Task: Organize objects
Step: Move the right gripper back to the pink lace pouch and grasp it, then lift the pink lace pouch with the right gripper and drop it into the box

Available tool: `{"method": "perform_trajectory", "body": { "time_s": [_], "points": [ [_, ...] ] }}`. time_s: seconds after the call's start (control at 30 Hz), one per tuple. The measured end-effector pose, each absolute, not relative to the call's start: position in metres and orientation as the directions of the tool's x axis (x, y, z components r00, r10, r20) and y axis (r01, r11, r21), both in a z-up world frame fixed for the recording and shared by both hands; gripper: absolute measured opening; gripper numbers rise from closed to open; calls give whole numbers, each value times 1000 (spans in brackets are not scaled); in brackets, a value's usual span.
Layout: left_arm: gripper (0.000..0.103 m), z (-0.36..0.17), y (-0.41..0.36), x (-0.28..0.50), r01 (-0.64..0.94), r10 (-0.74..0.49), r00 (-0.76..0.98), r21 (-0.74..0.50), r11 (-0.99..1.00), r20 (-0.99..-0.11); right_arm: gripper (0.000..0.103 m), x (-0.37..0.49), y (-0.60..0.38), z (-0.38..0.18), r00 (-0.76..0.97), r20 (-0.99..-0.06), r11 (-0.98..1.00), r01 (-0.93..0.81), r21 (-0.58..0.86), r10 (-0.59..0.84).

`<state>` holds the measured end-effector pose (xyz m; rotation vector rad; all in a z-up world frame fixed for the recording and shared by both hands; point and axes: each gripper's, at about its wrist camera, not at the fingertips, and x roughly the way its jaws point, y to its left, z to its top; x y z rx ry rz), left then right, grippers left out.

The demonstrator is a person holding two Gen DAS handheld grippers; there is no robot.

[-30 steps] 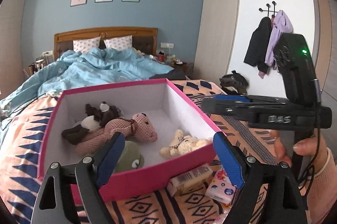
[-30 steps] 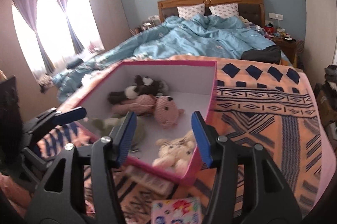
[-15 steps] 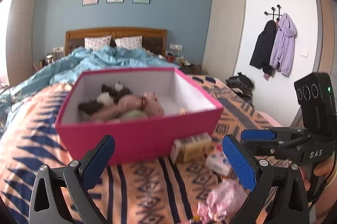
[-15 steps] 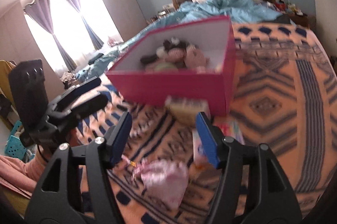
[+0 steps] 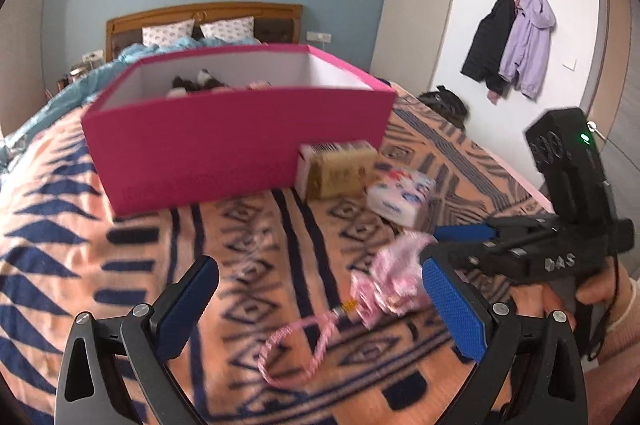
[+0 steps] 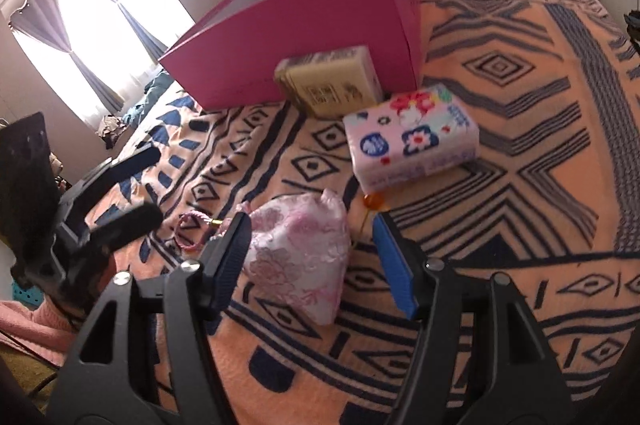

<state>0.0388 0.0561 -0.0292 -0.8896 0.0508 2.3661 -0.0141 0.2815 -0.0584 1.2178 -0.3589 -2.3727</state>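
pink flowered satin, gathered into a small drawstring pouch (image 6: pixel 300 253), is seen lying on the orange-and-navy patterned blanket (image 6: pixel 520 129), and it is framed between the blue-padded fingers of the right gripper (image 6: pixel 310 259). the jaws of that gripper have just been opening and are held apart, with the pouch between them; the left pad appears to be at the pouch's edge, while a clear gap is left at the right pad, so no grip is judged to be made yet. the pouch is set with its gathered neck and pink braided cord (image 5: pixel 296 349) trailing away toward the left gripper (image 5: pixel 320 309), whose jaws have just been opening too and are spread to their widest with nothing between them but blanket. from the left wrist view the pouch (image 5: pixel 394 281) is placed off to the right of that gripper, beside its right finger, so the right hand is judged the nearer. farther on, a tan paper-wrapped tissue pack (image 6: pixel 328 81) is rested against the front wall of the open magenta cardboard box (image 6: pixel 304 17), and a flower-printed tissue pack (image 6: pixel 412 137) is lain just beside it. the box is judged to be the destination.
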Motion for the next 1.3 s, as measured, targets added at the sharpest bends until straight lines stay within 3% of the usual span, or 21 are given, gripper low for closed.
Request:
{"method": "perform_trajectory", "body": {
  "time_s": [0.1,0.33,0.5,0.77,0.93,1.3],
  "points": [
    [103,-34,61,47,-578,546,-554,-181,-795,-628,54,-13,277,-62,-492,-702,-857,275,436,-515],
    [103,-43,65,60,-611,576,-486,-216,-762,-658,48,-1,280,-65,-464,-696,-833,228,504,-548],
    [103,-43,64,56,-618,566,-482,-199,-761,-669,45,16,260,-62,-388,-693,-794,284,538,-608],
    [103,-40,51,54,-612,572,-481,-213,-762,-665,45,18,270,-43,-419,-721,-833,324,449,-552],
    [103,-42,55,58,-618,581,-460,-228,-753,-672,54,2,262,-29,-473,-723,-855,389,343,-504],
    [102,-48,58,62,-617,584,-421,-253,-745,-694,55,-36,216,-56,-304,-805,-781,556,284,-510]
  ]
}}
